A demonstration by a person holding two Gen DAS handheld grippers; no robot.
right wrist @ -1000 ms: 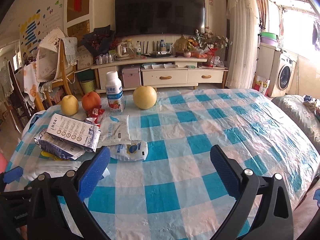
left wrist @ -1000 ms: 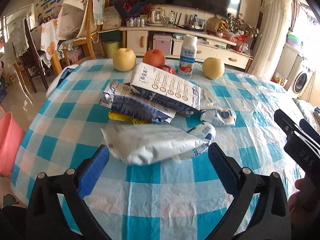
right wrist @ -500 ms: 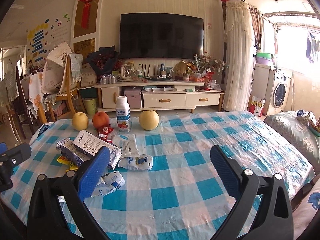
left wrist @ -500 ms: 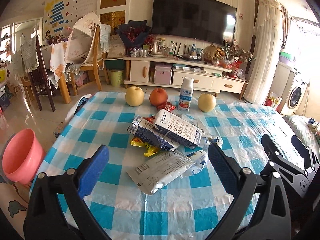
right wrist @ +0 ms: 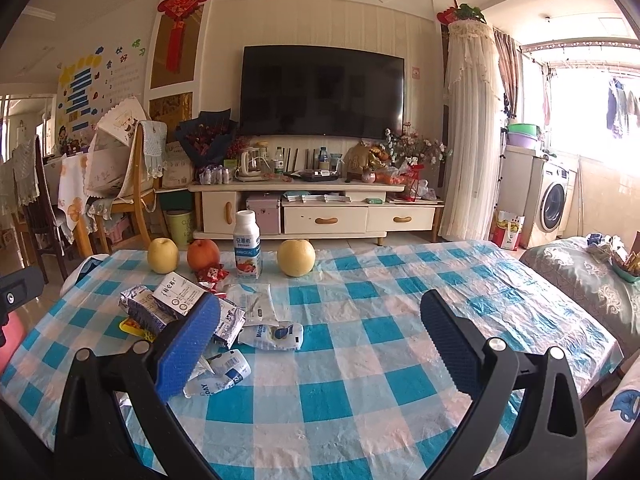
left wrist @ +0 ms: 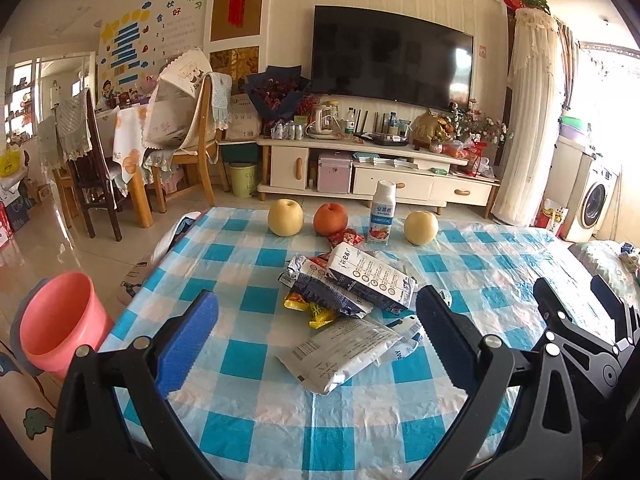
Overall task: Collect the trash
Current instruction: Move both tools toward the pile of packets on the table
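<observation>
Blue pads frame your left view: the left gripper stands wide apart and empty above the near edge of the table. Straight ahead between its pads lies the white pouch, the closest piece of trash, with the dark packs heaped just beyond it and yellow wrappers poking out beneath. Take the pouch first, I'd say: come down low, pinch its near edge, and avoid dragging the heap. The pink bucket sits on the floor to the gripper's left, below table level, a likely place for the trash. The fruit and bottle at the far side look like keepers. The right gripper shows at the right margin, partly cut off.

From your right view, the right gripper is also spread and holds nothing, facing bare cloth. The trash sits ahead to its left; its left pad covers part of the heap, so the white pouch is mostly hidden here. A crumpled pack lies nearest its centre. Print on the packs is too small to read.
</observation>
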